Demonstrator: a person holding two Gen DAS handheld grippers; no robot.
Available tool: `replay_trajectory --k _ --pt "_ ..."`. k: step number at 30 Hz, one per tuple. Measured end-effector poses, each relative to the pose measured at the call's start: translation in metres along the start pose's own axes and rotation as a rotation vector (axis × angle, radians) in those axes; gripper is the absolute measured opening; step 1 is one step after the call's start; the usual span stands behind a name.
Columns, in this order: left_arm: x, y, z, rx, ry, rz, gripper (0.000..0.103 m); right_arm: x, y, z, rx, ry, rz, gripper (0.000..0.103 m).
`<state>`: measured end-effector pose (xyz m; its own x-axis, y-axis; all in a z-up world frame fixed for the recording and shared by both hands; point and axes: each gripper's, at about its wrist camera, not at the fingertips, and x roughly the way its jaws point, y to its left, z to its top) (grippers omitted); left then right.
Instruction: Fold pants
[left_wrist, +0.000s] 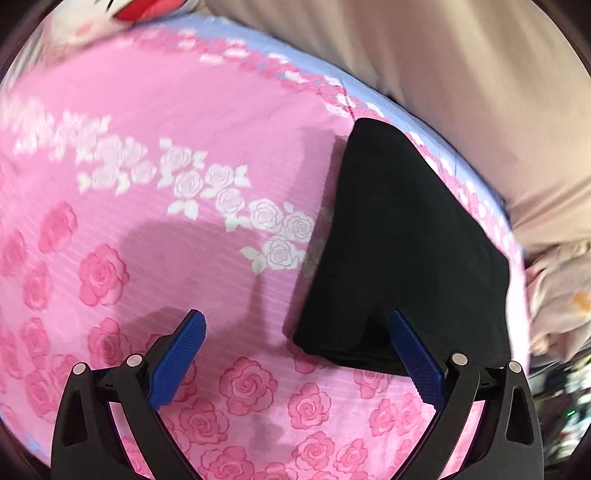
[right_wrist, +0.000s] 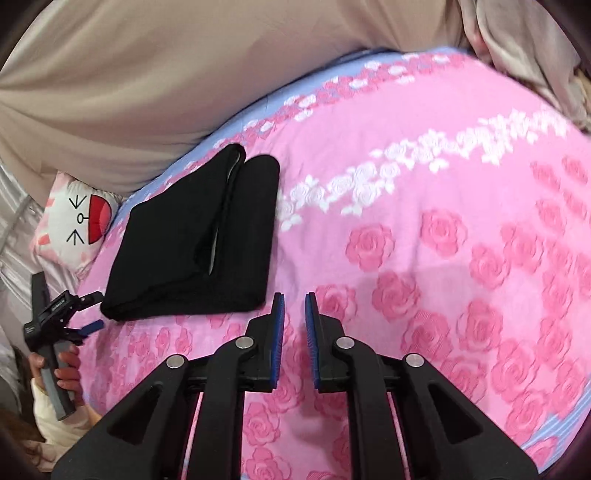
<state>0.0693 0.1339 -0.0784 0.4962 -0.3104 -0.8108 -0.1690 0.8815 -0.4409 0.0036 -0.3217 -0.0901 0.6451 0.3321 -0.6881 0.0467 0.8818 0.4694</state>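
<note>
The black pants (left_wrist: 402, 251) lie folded into a compact rectangular stack on the pink rose-print bed cover (left_wrist: 166, 229). In the right wrist view the stack (right_wrist: 195, 243) shows its layered folded edges. My left gripper (left_wrist: 295, 325) is open and empty, its right blue pad at the stack's near edge. It also shows in the right wrist view (right_wrist: 92, 310), held by a hand at the stack's near left corner. My right gripper (right_wrist: 294, 299) is nearly shut with a narrow gap, holding nothing, just right of the stack over the cover.
A beige curtain (right_wrist: 147, 81) hangs along the far side of the bed. A white cartoon-face pillow (right_wrist: 79, 218) lies left of the pants. Crumpled light fabric (left_wrist: 557, 295) lies beyond the bed's right edge in the left wrist view.
</note>
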Motion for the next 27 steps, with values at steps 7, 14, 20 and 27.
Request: replay_trajectory --k 7,14,20,27 --pt "0.018 -0.016 0.013 0.006 0.053 -0.097 0.098 0.014 0.017 0.003 -0.001 0.016 0.072 0.067" --pt "0.043 -0.038 0.044 0.11 0.166 -0.101 0.098 0.03 0.004 0.035 0.076 0.061 0.214 0.075" --pt "0.066 -0.059 0.063 0.187 0.259 -0.155 0.097 0.068 -0.004 0.054 0.15 0.153 0.306 0.081" --pt "0.08 -0.087 0.064 0.262 0.306 -0.128 0.097 0.096 0.035 0.063 0.104 0.213 0.354 0.095"
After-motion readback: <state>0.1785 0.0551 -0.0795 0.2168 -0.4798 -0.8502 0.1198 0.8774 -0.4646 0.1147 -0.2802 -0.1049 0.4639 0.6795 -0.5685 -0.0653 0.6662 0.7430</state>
